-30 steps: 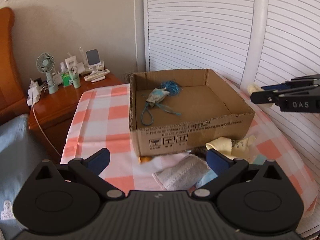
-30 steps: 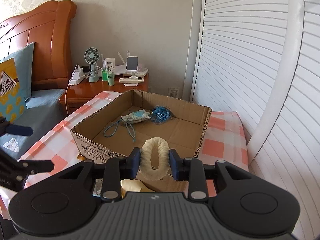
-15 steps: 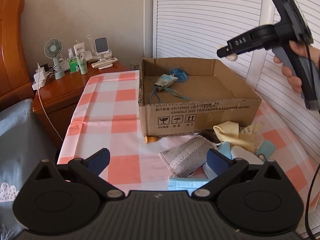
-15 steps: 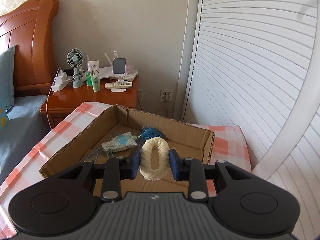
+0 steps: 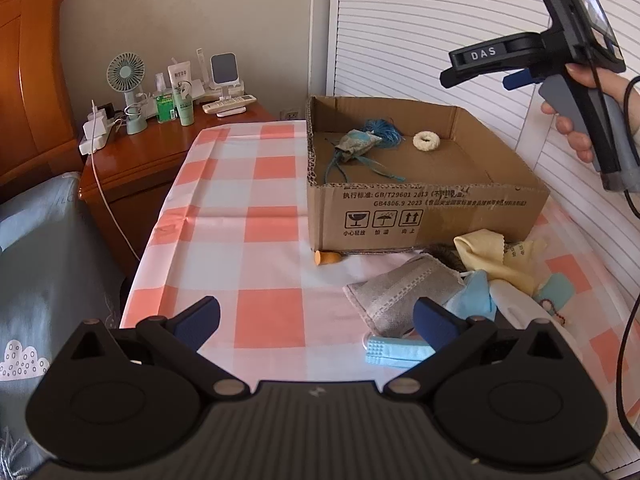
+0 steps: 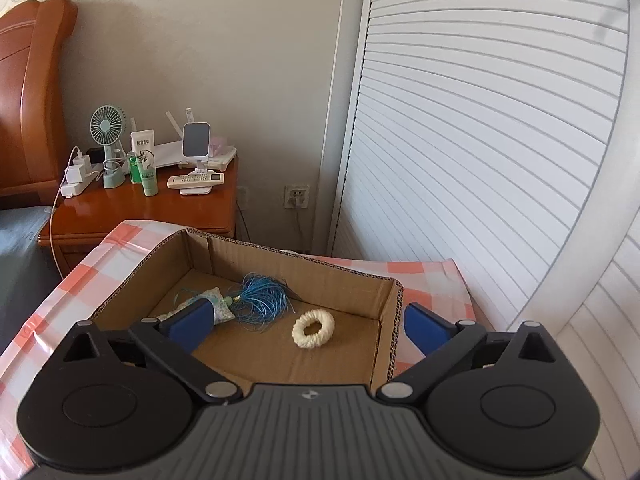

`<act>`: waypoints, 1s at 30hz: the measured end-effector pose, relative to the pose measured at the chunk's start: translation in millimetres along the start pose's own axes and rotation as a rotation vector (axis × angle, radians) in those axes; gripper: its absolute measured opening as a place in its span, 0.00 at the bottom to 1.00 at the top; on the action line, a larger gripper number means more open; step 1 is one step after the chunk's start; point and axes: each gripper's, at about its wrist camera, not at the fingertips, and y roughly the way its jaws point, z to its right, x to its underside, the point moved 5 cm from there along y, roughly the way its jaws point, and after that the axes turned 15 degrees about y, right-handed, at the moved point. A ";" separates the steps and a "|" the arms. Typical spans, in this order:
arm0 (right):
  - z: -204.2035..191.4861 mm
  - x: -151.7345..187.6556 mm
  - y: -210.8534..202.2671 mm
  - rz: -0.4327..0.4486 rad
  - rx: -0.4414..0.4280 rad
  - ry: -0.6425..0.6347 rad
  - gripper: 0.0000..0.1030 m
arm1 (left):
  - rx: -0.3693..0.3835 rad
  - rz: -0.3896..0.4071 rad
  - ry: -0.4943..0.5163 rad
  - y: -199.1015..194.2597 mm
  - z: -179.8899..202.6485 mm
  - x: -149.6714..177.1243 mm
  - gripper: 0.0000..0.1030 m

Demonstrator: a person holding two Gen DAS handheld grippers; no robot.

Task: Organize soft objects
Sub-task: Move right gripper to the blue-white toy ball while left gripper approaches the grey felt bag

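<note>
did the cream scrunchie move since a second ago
Yes: it left the right gripper, now open, and lies on the cardboard box floor beside the blue tassel.

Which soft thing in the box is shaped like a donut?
The cream fuzzy ring in the cardboard box. The little pouch beside it is lumpy, with a blue tassel.

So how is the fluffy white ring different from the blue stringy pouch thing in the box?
The white ring is one plain cream colour; the blue tasselled pouch mixes pale patterned cloth with bright blue threads.
The ring is a small closed loop; the pouch is longer, with a tassel and cords trailing across the box floor.
The ring lies nearer the box's far right corner; the pouch lies to its left.
Both lie loose inside the cardboard box, and neither hand-held gripper touches them.
</note>
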 end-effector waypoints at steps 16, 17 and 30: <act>21.3 83.0 -67.7 -0.061 0.057 0.031 1.00 | 0.008 0.024 0.033 -22.1 15.3 4.0 0.99; 25.0 92.7 -69.1 -0.080 0.064 0.045 1.00 | 0.010 0.023 0.034 -22.6 16.0 4.6 0.99; 48.0 179.4 -81.4 -0.200 0.119 0.163 1.00 | 0.033 0.006 0.054 -16.9 24.4 8.9 0.99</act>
